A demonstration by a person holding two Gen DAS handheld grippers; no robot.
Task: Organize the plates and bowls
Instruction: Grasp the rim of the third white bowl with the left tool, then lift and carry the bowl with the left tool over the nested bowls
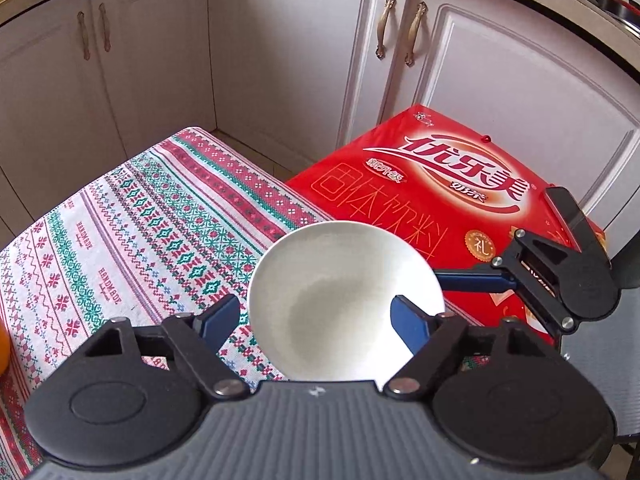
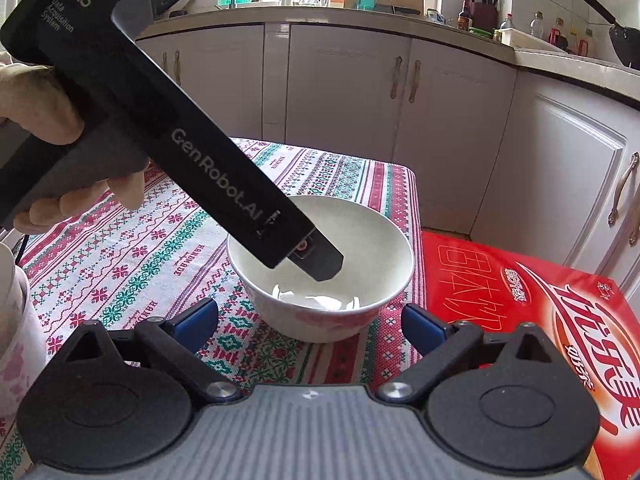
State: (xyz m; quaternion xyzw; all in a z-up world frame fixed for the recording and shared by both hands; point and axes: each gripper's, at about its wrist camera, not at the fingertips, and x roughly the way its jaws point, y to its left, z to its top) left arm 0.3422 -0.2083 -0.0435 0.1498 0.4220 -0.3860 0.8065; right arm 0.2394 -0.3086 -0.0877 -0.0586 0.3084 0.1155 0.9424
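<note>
Left wrist view: left gripper (image 1: 316, 320) held over a white bowl (image 1: 346, 300), fingers spread wide, one blue pad (image 1: 218, 318) outside the bowl's left rim, the other pad (image 1: 408, 322) over the bowl's inside right; nothing clamped. Whether that right pad touches the bowl wall is hard to tell from this angle. Bowl sits upright at the right edge of a table covered with a patterned red, green and white tablecloth (image 1: 120, 248), just beside a red box (image 1: 440, 192) with Chinese lettering. Right gripper (image 1: 464, 278) comes in from the right over the red box, a blue finger reaching to the bowl's right rim. White cabinet doors (image 1: 300, 60) with brass handles behind. Right wrist view: right gripper (image 2: 310, 320) open, blue pads (image 2: 198, 318) well apart on either side of the bowl (image 2: 320, 280), holding nothing. Bowl is white inside with faint pink print on the outer wall, empty, upright on the tablecloth (image 2: 140, 256). The left gripper's black body (image 2: 192, 148), marked GenRobot.AI, slants down from upper left with its tip over the bowl's inside; left hand (image 2: 48, 136) wraps its handle. Red box (image 2: 520, 300) lies right of the table. A pink-flowered white cup (image 2: 16, 320) at the left edge, partly cut off. Counter (image 2: 400, 20) behind holds bottles and a pan.
</note>
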